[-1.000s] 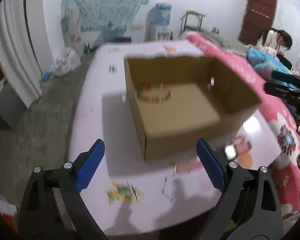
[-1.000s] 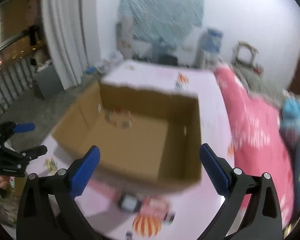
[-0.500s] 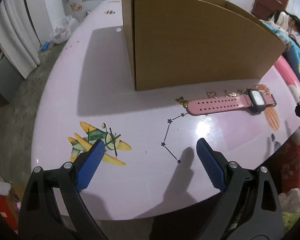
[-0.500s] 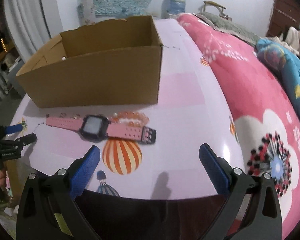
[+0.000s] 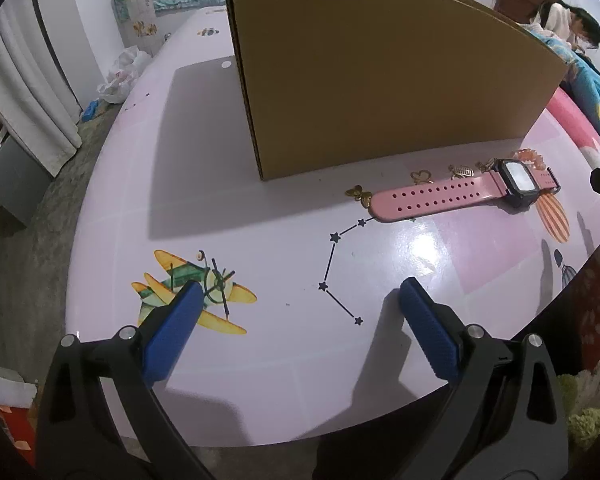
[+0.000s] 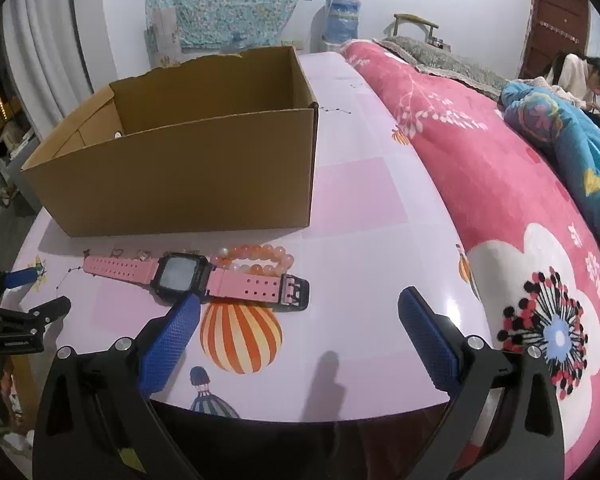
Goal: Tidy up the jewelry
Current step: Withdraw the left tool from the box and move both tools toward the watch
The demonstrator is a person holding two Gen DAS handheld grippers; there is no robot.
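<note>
A pink-strapped watch (image 5: 460, 196) (image 6: 180, 272) with a black case lies flat on the pink printed table (image 5: 220, 200) in front of an open cardboard box (image 5: 380, 80) (image 6: 180, 184). An orange bead bracelet (image 6: 256, 258) rests against the watch on the box side. Small gold butterfly charms (image 5: 358, 192) lie by the strap's end. My left gripper (image 5: 300, 286) hovers low over the table's near edge, its jaws opening with nothing between them. My right gripper (image 6: 300, 296) stands open and empty, its left fingertip just short of the watch case.
A pink floral blanket (image 6: 500, 180) borders the table on the right, with a person (image 6: 580, 76) seated beyond it. The table's near edge runs just under both grippers. A white curtain (image 5: 20, 80) and bare floor lie to the left.
Both grippers came down from above the box to just over the table's front. The box's inside dropped out of the left wrist view, and the watch and bracelet came into sight.
</note>
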